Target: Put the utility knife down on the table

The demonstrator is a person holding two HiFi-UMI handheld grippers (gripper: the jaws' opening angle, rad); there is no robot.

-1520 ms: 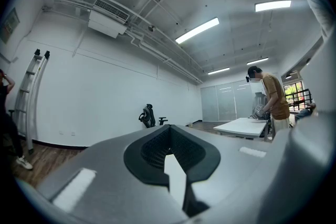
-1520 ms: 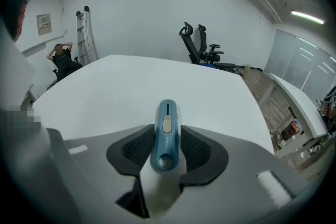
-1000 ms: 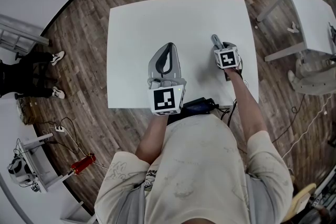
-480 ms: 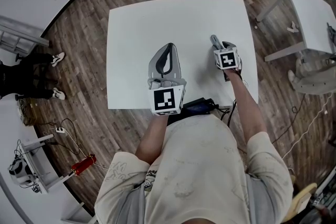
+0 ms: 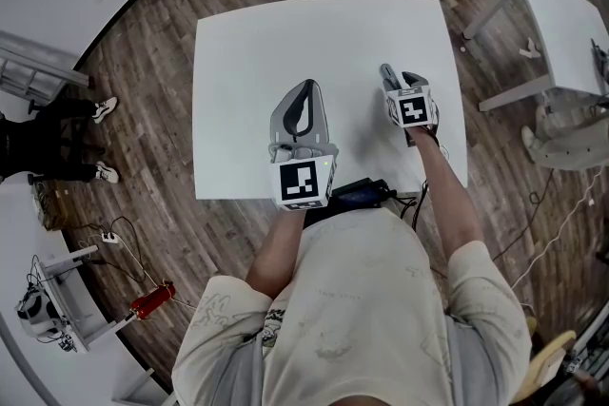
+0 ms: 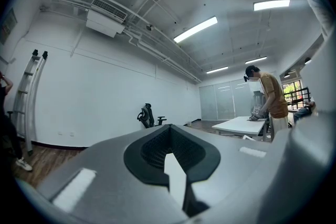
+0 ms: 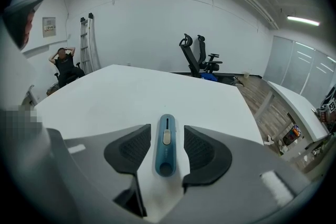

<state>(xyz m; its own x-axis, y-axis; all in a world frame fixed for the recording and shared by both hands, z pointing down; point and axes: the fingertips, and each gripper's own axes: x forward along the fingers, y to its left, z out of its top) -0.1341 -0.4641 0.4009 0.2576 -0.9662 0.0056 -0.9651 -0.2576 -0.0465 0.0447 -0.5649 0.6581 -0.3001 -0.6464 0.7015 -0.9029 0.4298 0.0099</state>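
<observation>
While spread wide, having just been opening, clamp nothing: jaws of the right gripper (image 5: 398, 75), with a strip of bare worktop (image 5: 247, 62) on either side of the utility knife (image 7: 166, 145) between the pads. Lies flat on the white surface, that blue knife, slider up, long axis running straight along the line of the jaws, butt end with its round hole toward the camera, other end pointing out over the worktop. Sits centred in the gap, touching neither pad so far as the right gripper view shows. Cannot be made out in the head view, being tucked under the gripper toward the worktop's right side.

Judged as set down already; leaves only a withdrawal. Calls for pulling straight back along the knife's own axis, or lifting clear, so as not to clip the handle sideways with a pad.

Left gripper (image 5: 306, 87): jaws closed together on nothing, held level above the near middle of the worktop, well apart from the knife, with no part in this.
</observation>
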